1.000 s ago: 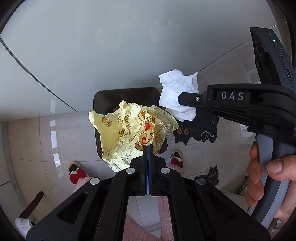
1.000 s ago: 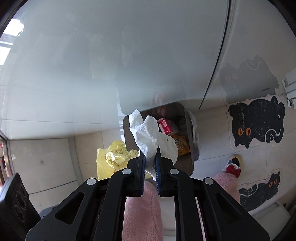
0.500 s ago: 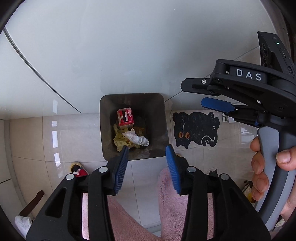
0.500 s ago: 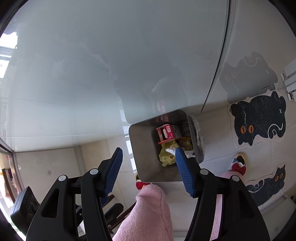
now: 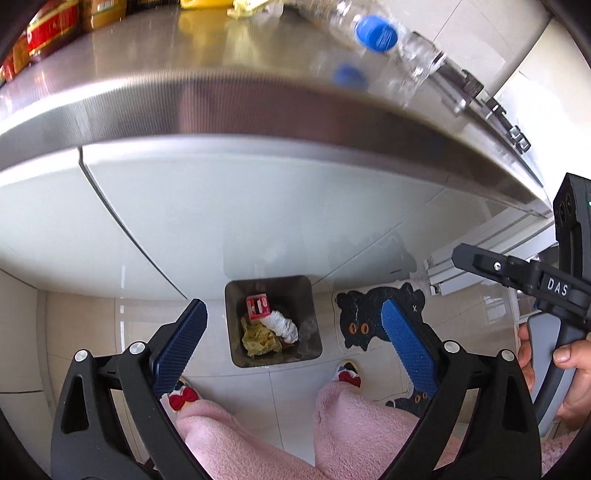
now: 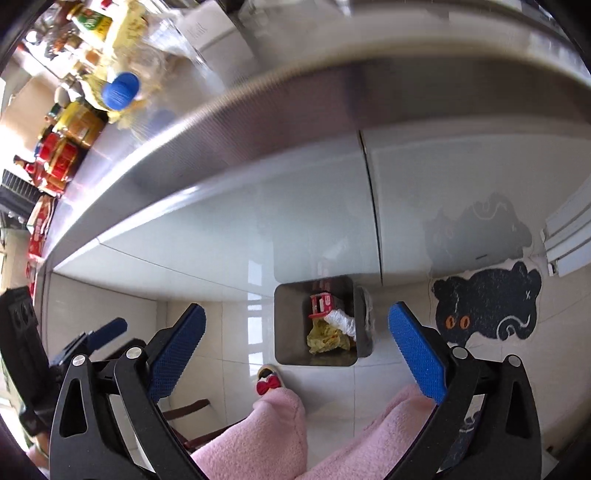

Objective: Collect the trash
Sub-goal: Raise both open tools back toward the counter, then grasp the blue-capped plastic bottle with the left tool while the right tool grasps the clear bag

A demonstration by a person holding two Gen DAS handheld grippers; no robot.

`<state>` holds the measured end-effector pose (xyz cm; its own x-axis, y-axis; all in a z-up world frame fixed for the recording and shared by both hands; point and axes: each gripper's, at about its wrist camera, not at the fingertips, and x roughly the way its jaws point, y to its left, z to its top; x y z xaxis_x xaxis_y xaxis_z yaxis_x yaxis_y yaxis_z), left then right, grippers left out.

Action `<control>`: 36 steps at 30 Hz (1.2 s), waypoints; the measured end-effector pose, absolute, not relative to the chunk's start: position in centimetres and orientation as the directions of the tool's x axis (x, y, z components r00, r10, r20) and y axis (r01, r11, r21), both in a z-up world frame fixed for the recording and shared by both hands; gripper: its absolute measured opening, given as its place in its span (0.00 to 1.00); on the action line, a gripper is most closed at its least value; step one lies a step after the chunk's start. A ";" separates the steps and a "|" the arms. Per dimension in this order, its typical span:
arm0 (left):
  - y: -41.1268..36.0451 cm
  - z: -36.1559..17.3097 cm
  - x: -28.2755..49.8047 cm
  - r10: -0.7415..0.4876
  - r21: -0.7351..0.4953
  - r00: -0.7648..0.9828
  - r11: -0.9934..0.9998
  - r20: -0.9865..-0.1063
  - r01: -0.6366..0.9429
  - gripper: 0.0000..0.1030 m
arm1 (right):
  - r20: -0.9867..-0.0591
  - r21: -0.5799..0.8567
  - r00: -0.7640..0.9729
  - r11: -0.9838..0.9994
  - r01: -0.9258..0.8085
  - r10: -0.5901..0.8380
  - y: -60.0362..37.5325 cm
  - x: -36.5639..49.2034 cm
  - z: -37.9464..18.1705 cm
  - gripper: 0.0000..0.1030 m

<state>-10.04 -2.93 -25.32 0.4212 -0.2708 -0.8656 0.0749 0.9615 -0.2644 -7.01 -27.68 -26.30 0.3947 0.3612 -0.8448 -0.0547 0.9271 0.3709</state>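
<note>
My left tongs (image 5: 293,334) are opening, blue pads spread wide with nothing between them; through the gap I look down on the grey trash bin (image 5: 312,295) standing on the tiled floor against the white cabinet front. My right tongs (image 6: 297,334) are opening too, wide apart and empty, and frame the same bin from the other side.

Inside the bin lie a crumpled yellow wrapper (image 5: 258,338), a twisted white tissue (image 5: 284,326) and a small red carton (image 5: 258,305); the tissue rests against the carton and partly over the wrapper.

A black cat-shaped mat (image 5: 364,314) lies on the floor just beside the bin. My legs in pink fleece trousers (image 5: 354,417) and slippers with red bows (image 5: 183,395) stand near the bin.

Above the cabinet runs the steel tabletop (image 5: 221,92). On it lies a clear plastic bottle with a blue cap (image 5: 376,35), blurred, and farther back stand yellow and red packets (image 6: 70,140). In the left view, my other hand (image 5: 565,373) grips the right tongs' handle at the edge.
</note>
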 end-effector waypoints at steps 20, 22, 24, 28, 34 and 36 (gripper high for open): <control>-2.3 -13.4 -0.7 -0.311 -0.319 0.552 0.944 -0.774 0.084 0.65 | -0.710 0.150 0.622 0.934 -0.323 0.329 -25.9 -1.5 -16.1 0.85; -2.8 -13.0 0.6 -0.317 -0.318 0.549 0.943 -0.773 0.098 0.62 | -0.721 0.136 0.610 0.930 -0.342 0.330 -25.5 -0.7 -16.6 0.70; -3.4 -12.9 1.8 -0.323 -0.312 0.543 0.943 -0.775 0.116 0.59 | -0.736 0.136 0.589 0.926 -0.353 0.333 -25.1 0.3 -17.2 0.56; -4.4 -13.6 3.8 -0.339 -0.321 0.515 0.939 -0.788 0.128 0.51 | -0.734 0.150 0.579 0.916 -0.372 0.355 -24.5 1.5 -17.7 0.46; -4.9 -15.5 5.9 -0.360 -0.359 0.459 0.929 -0.812 0.095 0.47 | -0.732 0.142 0.567 0.898 -0.416 0.378 -23.5 3.1 -18.2 0.37; -5.1 -15.9 6.1 -0.360 -0.358 0.449 0.929 -0.817 0.094 0.47 | -0.733 0.135 0.561 0.891 -0.434 0.385 -23.0 3.7 -18.3 0.32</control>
<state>6.13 -5.09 -15.89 0.4495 -0.3604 -0.8174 0.0939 0.9290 -0.3581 3.68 -23.04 -18.35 0.5607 0.3845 -0.7333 -0.4343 0.8906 0.1350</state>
